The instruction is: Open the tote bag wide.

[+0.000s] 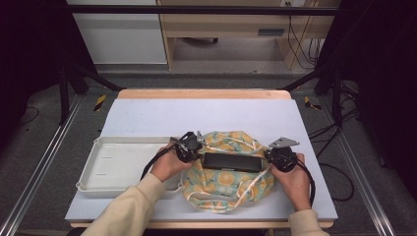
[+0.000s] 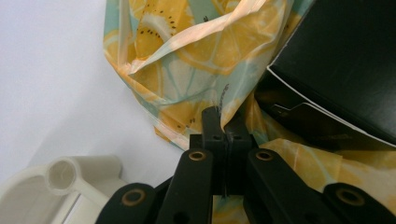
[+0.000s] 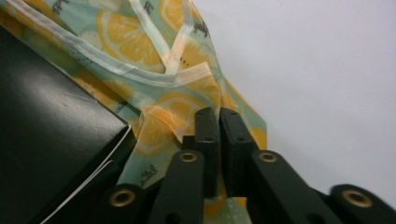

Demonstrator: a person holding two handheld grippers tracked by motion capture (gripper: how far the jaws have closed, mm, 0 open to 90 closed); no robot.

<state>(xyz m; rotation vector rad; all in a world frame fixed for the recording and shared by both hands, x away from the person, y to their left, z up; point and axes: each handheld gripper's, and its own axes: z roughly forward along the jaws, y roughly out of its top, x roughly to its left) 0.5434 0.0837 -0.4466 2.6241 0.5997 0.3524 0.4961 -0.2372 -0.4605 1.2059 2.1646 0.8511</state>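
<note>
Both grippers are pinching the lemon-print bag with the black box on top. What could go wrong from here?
1. The left gripper and right gripper each pinch only thin bag edge; the film may slip or tear.
2. The black box lies loose on the bag and could slide off, perhaps toward the white tray.

High overview; gripper views close-up.
</note>
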